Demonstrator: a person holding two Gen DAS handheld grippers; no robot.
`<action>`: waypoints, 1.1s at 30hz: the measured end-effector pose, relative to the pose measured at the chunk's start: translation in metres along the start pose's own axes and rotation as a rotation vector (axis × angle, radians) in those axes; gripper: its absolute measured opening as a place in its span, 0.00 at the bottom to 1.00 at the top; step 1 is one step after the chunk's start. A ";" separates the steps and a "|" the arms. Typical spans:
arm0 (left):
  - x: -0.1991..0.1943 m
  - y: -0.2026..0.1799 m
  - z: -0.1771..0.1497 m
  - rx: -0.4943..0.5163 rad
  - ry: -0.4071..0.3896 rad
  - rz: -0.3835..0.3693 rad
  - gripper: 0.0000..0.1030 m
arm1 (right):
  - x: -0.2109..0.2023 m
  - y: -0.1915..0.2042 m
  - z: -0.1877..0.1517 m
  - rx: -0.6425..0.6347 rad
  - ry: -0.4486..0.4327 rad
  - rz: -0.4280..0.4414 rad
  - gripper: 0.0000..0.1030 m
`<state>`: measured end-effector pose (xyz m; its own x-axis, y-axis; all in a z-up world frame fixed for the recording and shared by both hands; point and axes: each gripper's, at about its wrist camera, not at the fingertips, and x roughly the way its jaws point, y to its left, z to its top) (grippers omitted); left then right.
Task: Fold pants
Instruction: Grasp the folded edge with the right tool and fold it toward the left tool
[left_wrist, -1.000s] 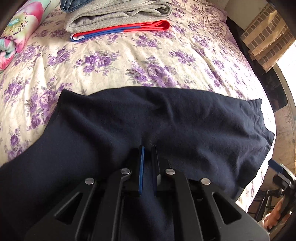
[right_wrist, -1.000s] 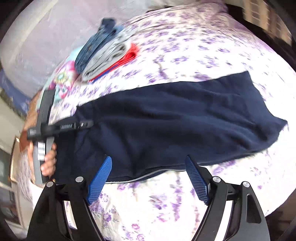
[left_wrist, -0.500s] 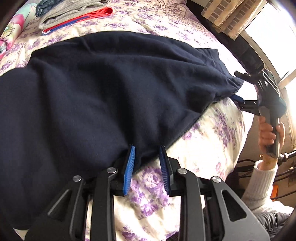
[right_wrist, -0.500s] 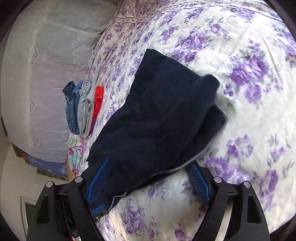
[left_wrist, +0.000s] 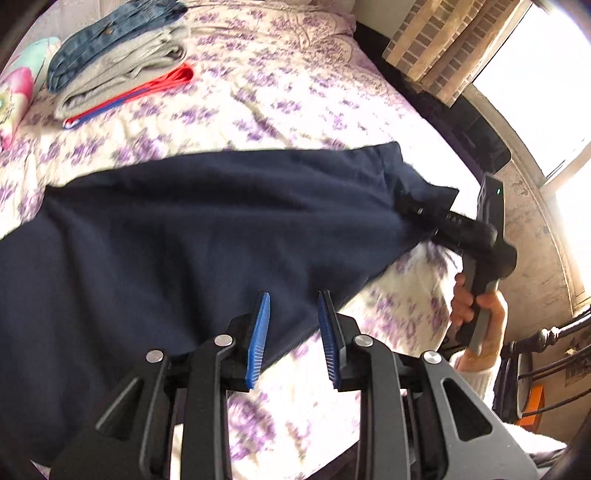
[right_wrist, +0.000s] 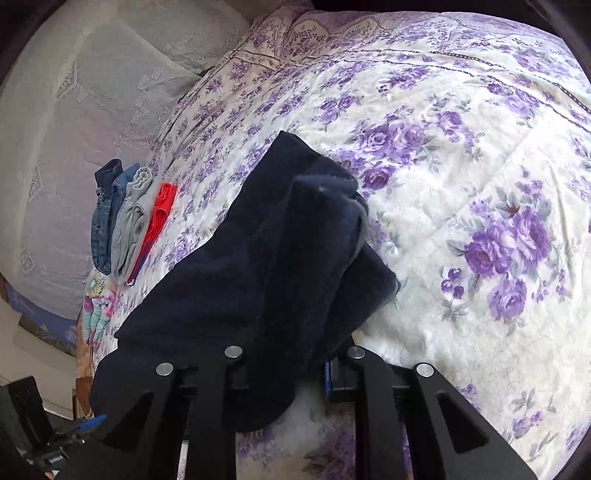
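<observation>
Dark navy pants (left_wrist: 192, 229) lie stretched across the floral bedspread (left_wrist: 295, 96). My left gripper (left_wrist: 293, 306) is open, its blue pads just above the near edge of the pants, holding nothing. My right gripper (right_wrist: 291, 369) is shut on the pants' end (right_wrist: 303, 258), with cloth draped over its fingers and hiding them. In the left wrist view the right gripper (left_wrist: 410, 206) grips the far right end of the pants, a hand on its handle.
A stack of folded clothes (left_wrist: 118, 62), denim, grey and red, sits at the far left of the bed and shows in the right wrist view (right_wrist: 129, 221). A floral pillow (left_wrist: 14, 92) lies beside it. A window and brick wall (left_wrist: 443, 48) are on the right.
My left gripper let go of the pants and opened. My right gripper closed on the pants' end and lifted it.
</observation>
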<state>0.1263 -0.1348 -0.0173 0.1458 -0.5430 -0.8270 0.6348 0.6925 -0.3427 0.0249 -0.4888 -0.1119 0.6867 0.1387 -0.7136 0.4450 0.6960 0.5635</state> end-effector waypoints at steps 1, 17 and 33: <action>0.008 -0.008 0.012 0.000 -0.001 -0.009 0.24 | 0.000 -0.001 0.000 -0.002 0.001 0.001 0.19; 0.157 -0.045 0.066 -0.106 0.122 -0.130 0.01 | 0.000 -0.002 -0.002 -0.029 -0.008 -0.002 0.19; 0.136 -0.047 0.056 -0.095 0.085 -0.107 0.01 | 0.002 0.055 0.010 -0.190 -0.004 -0.237 0.21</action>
<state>0.1592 -0.2678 -0.0886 0.0138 -0.5768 -0.8168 0.5677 0.6770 -0.4685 0.0565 -0.4575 -0.0783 0.5788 -0.0462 -0.8142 0.4778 0.8283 0.2927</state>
